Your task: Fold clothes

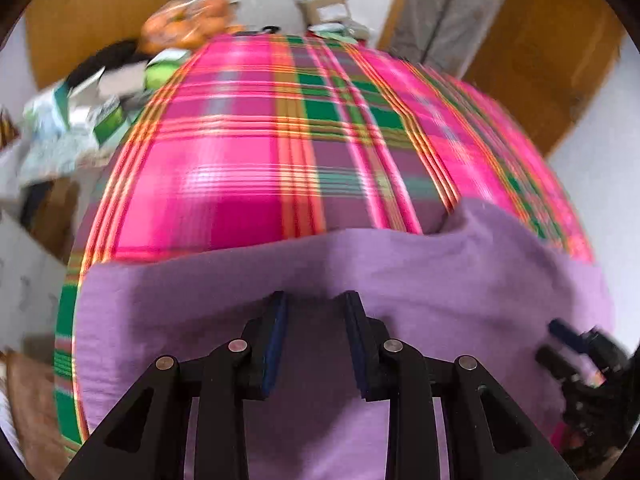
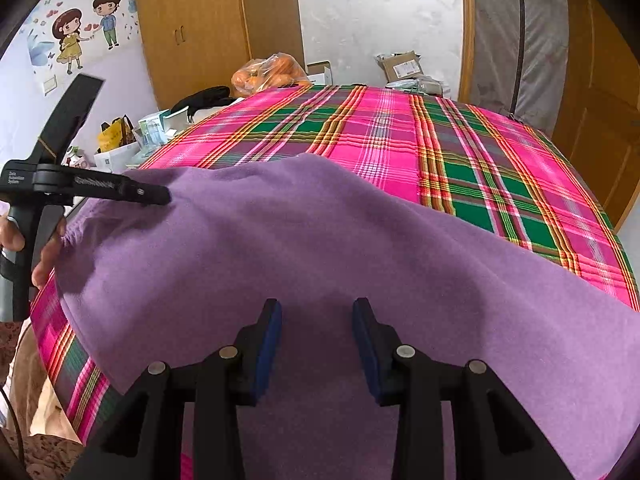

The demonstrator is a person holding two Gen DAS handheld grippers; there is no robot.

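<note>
Both tongs hover low over a purple garment (image 2: 304, 248) spread on the plaid-covered bench (image 2: 460, 148). On the left tongs (image 1: 316, 300) the blue pads stand apart with only cloth beneath them, nothing pinched. On the right tongs (image 2: 316, 308) the jaws also stand apart above the fabric. A hand (image 2: 46, 256) holds the left tool at the garment's left edge. Beyond the bench's far edge sit a bag of oranges (image 2: 270, 72) and a cardboard box (image 2: 400, 65).

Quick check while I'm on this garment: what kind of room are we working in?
Probably a home bedroom: a plaid-covered bed or table holds the purple garment, with wooden wardrobe doors and a cartoon couple wall sticker behind.
</note>
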